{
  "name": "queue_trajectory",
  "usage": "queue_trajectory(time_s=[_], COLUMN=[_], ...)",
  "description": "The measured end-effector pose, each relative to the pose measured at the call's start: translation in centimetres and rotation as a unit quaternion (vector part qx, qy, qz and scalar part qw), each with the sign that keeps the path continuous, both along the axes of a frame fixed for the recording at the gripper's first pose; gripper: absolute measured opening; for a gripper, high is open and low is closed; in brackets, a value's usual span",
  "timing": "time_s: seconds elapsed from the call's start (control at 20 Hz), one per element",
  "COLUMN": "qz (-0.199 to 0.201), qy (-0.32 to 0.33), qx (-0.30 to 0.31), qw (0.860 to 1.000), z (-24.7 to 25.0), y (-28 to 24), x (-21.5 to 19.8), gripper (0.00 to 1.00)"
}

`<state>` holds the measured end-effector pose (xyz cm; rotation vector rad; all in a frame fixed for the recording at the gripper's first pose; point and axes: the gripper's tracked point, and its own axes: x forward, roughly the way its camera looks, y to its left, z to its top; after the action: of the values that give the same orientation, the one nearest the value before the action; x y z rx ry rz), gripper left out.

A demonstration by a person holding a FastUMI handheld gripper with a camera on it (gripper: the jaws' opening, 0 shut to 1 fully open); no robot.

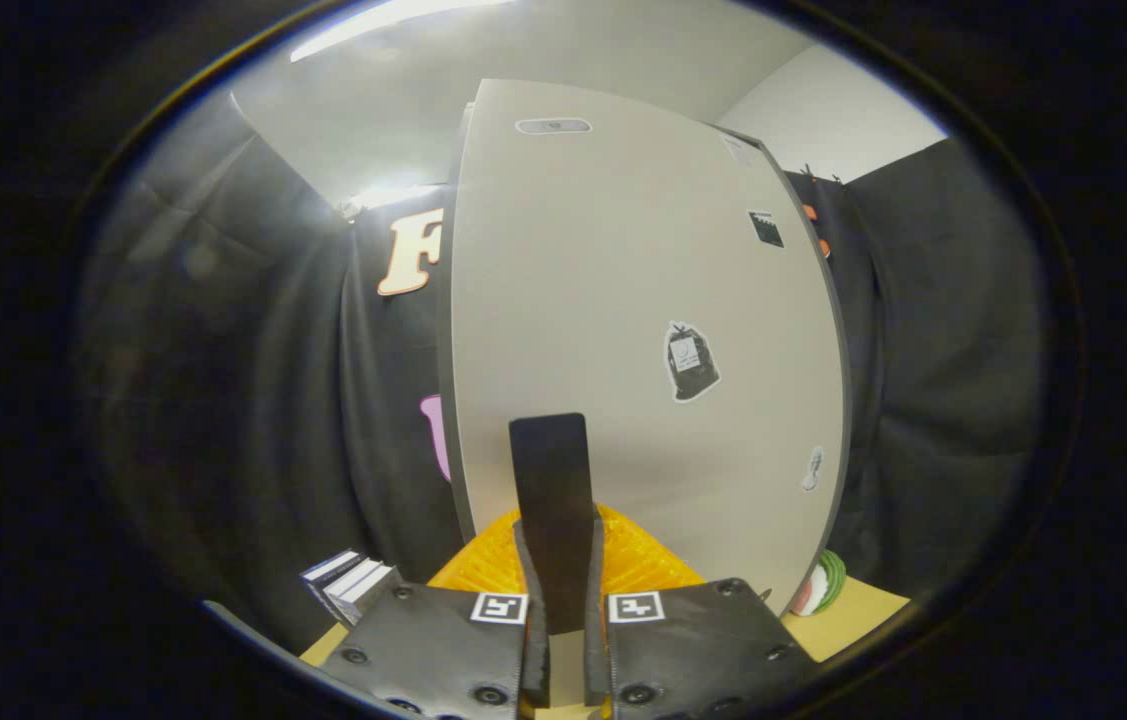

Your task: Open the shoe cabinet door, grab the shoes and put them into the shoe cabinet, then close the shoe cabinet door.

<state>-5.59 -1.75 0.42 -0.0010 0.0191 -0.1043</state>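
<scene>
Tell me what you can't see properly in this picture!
- Gripper: fingers look closed, but whether they pinch the dark flat piece is hidden by it.
- Orange thing: mostly hidden behind the fingers.
- Stickers on the cabinet door: too small to make out.

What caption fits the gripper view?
Gripper shut, fingers raised toward the closed shoe cabinet door, orange object just below.

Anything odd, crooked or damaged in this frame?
Nothing looks damaged or spilled. The gripper is shut on a dark flat strip, standing upright before the closed cabinet door, above an orange ribbed thing.
</scene>
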Motion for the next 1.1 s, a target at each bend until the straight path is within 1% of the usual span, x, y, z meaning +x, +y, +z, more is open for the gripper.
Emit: queue_trajectory(time_s=[0.4,0.85,1.1], qz=[-0.005,0.016,0.026], qy=[0.002,0.001,-0.003], qx=[-0.002,-0.008,0.003], qw=[1.000,1.000,1.000], z=[0.1,0.4,0.5], y=[-0.4,-0.8,-1.4], x=[-1.0,-2.0,-3.0], gripper=[0.15,0.15,0.15])
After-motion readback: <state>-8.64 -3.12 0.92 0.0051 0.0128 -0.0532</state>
